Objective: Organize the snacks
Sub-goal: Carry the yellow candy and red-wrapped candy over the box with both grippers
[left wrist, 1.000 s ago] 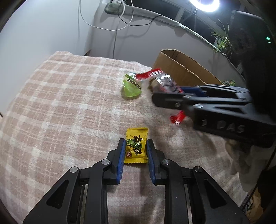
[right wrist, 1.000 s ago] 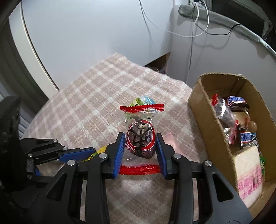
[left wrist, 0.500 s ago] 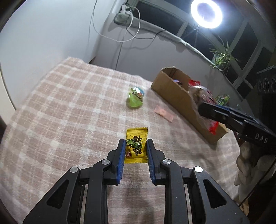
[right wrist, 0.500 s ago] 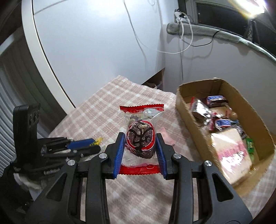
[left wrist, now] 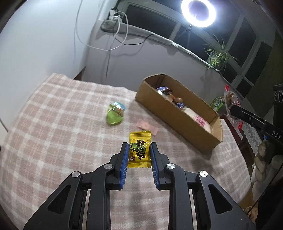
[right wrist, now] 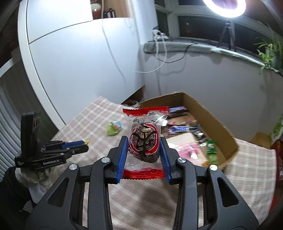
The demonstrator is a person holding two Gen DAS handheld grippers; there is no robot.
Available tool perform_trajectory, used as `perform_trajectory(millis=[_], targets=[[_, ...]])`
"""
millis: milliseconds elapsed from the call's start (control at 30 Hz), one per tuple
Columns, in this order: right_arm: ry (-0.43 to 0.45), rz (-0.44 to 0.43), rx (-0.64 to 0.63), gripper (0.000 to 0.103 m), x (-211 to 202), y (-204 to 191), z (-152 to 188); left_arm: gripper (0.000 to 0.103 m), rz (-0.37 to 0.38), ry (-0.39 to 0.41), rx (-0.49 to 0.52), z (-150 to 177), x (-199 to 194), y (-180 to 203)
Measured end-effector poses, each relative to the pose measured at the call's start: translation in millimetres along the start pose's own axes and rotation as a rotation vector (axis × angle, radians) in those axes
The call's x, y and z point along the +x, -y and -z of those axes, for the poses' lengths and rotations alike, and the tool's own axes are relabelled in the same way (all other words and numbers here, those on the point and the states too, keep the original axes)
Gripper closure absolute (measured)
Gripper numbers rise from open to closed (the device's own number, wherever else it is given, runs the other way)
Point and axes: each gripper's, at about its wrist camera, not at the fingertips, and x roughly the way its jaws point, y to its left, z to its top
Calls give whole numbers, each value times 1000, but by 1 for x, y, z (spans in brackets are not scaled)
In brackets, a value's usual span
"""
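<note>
My left gripper (left wrist: 138,146) is shut on a yellow candy packet (left wrist: 139,150) and holds it above the plaid cloth (left wrist: 53,123). A cardboard box (left wrist: 176,120) with several snacks inside stands ahead to the right. A green snack bag (left wrist: 115,113) and a flat pink packet (left wrist: 146,126) lie on the cloth before the box. My right gripper (right wrist: 143,139) is shut on a clear, red-edged packet (right wrist: 144,146) with a dark snack inside, held in the air just left of the box (right wrist: 212,123). From the left wrist view, that gripper (left wrist: 247,118) is past the box's right end.
The cloth-covered table ends just right of the box, with a green carton (left wrist: 218,103) beyond. A wall with hanging cables (left wrist: 106,40) is behind. A ring light (left wrist: 198,12) and a plant (left wrist: 217,56) stand on the window ledge. The left gripper (right wrist: 74,146) shows at left.
Both grippers have risen and drawn back from the cloth. The right one carried its red-edged packet from the middle of the table over to the box's right end.
</note>
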Motion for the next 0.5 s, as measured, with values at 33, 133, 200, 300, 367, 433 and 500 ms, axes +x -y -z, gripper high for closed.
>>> perform_trajectory(millis=[33, 133, 200, 300, 367, 433, 500], targets=[[4, 9, 4, 66, -3, 5, 0, 81, 3, 2, 6, -2, 1, 4], [11, 38, 17, 66, -12, 22, 1, 81, 11, 6, 25, -10, 7, 15], [12, 57, 20, 66, -15, 32, 2, 81, 17, 12, 37, -16, 10, 24], [14, 80, 31, 66, -16, 48, 3, 81, 26, 22, 59, -27, 15, 36], [14, 94, 40, 66, -16, 58, 3, 81, 29, 28, 74, -35, 20, 44], [12, 104, 48, 66, -14, 66, 3, 81, 31, 34, 95, -44, 25, 53], [8, 116, 57, 66, -11, 75, 2, 81, 30, 40, 110, -50, 30, 60]])
